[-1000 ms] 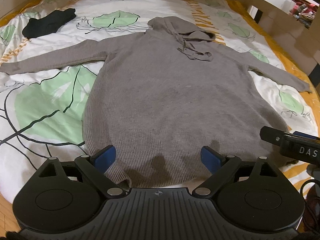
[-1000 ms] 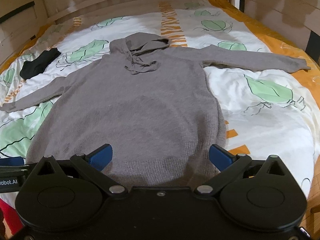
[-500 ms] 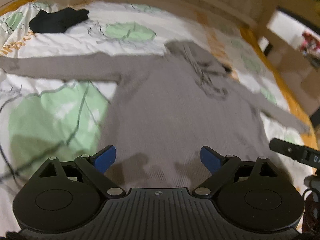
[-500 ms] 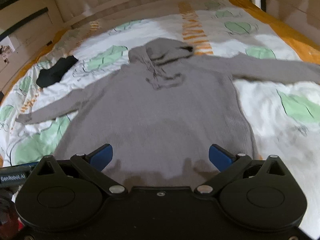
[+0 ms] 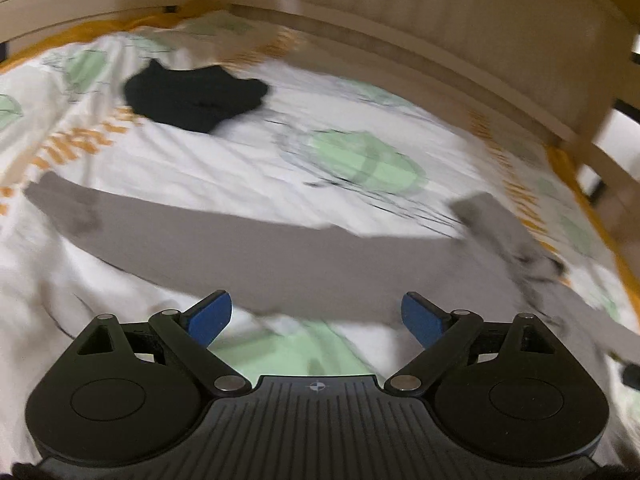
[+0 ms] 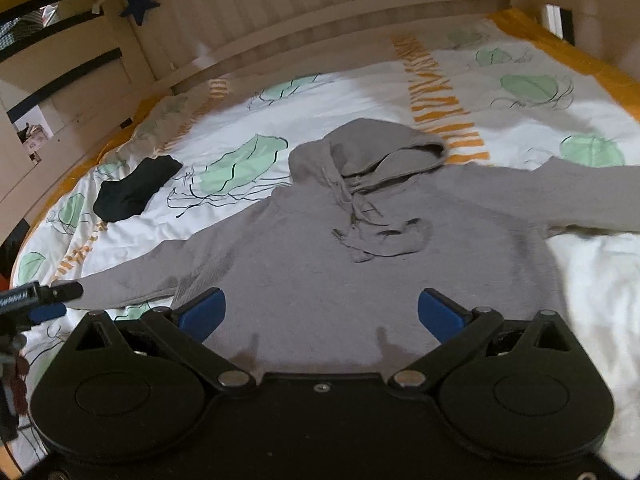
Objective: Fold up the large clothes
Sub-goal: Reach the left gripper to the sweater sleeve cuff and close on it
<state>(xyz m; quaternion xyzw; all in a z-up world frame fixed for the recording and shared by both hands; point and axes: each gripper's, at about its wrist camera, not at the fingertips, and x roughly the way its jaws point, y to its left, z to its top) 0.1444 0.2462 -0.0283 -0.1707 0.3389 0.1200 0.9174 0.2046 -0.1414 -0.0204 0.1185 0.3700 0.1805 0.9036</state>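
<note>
My left hand-held gripper [image 5: 316, 316] and right hand-held gripper [image 6: 322, 314] gaped wide above the grey hoodie [image 6: 360, 276]; a black garment [image 6: 134, 194] lay apart on the bed [image 6: 360, 96].

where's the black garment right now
In the right wrist view the black garment lies on the leaf-print bedspread at far left, beyond the grey hoodie's left sleeve, apart from it.

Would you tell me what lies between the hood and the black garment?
Only bare leaf-print bedsheet separates the hood from the black garment, per the right wrist view.

left tongs [image 5: 316, 316] now over sleeve [image 5: 208, 240]
</note>
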